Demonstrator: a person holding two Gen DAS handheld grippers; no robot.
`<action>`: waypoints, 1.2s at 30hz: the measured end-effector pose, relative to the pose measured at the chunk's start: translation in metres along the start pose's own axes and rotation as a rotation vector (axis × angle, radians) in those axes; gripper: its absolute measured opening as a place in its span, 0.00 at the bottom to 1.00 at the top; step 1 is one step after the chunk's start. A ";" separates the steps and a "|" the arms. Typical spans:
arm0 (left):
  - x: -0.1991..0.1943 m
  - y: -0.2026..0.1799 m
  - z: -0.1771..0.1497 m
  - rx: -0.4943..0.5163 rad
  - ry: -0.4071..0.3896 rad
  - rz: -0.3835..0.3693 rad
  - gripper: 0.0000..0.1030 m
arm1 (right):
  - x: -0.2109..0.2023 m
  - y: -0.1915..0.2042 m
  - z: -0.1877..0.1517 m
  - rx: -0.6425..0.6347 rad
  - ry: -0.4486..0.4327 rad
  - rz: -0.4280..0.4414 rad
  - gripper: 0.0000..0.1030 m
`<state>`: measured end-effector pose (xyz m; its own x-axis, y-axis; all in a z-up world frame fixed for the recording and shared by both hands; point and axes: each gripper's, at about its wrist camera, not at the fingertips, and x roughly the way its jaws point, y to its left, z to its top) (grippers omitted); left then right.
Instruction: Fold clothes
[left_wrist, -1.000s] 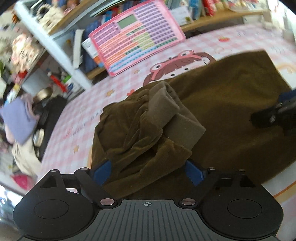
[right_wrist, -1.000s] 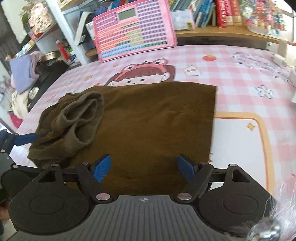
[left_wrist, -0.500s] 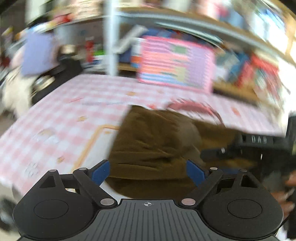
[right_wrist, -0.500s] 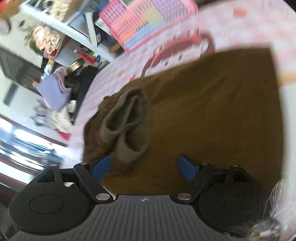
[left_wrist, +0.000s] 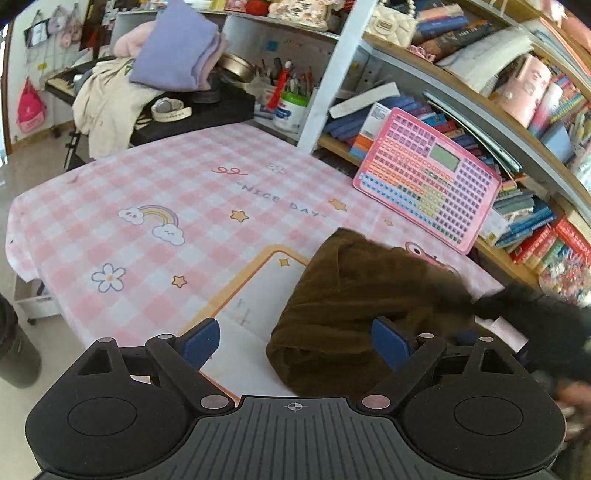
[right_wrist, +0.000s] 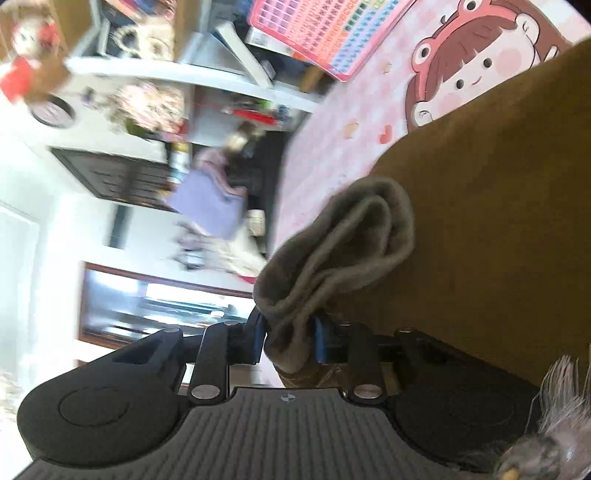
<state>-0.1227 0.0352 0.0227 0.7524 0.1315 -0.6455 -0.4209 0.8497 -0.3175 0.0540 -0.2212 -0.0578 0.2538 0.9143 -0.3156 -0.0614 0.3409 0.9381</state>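
Note:
A dark brown garment (left_wrist: 354, 295) lies bunched on the pink checked tablecloth (left_wrist: 147, 192). My left gripper (left_wrist: 295, 341) is open at the garment's near left end, and that end reaches in between its blue pads (left_wrist: 201, 341) without touching them. The right wrist view is rolled on its side. There the brown garment (right_wrist: 498, 221) fills the right half, with its grey-brown ribbed cuff (right_wrist: 351, 236) lifted off it. My right gripper (right_wrist: 290, 341) is closing, and its jaws pinch the cuff's lower end. It shows blurred in the left wrist view as the right gripper (left_wrist: 535, 314).
A pink toy keyboard (left_wrist: 424, 181) leans on the bookshelf (left_wrist: 517, 122) behind the table. A black stand (left_wrist: 192, 114) piled with clothes is at the far left corner. The table's left edge (left_wrist: 14, 236) drops to the floor. Bare cloth lies left of the garment.
My left gripper rolled and swung to the garment's left end, still open. My right gripper rolled onto its side, came in on the grey cuff and closed on it.

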 end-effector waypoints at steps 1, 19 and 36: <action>0.000 0.000 -0.002 0.002 0.006 -0.005 0.89 | 0.001 -0.013 0.000 0.034 -0.003 -0.080 0.23; 0.013 -0.012 -0.010 0.038 0.082 -0.003 0.89 | -0.002 -0.019 0.009 0.002 -0.006 -0.293 0.43; 0.012 -0.017 -0.013 0.045 0.083 -0.005 0.89 | -0.011 -0.016 -0.003 -0.206 -0.018 -0.345 0.39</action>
<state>-0.1135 0.0159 0.0111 0.7091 0.0862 -0.6998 -0.3929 0.8724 -0.2906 0.0497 -0.2367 -0.0700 0.3102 0.7352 -0.6027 -0.1618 0.6656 0.7286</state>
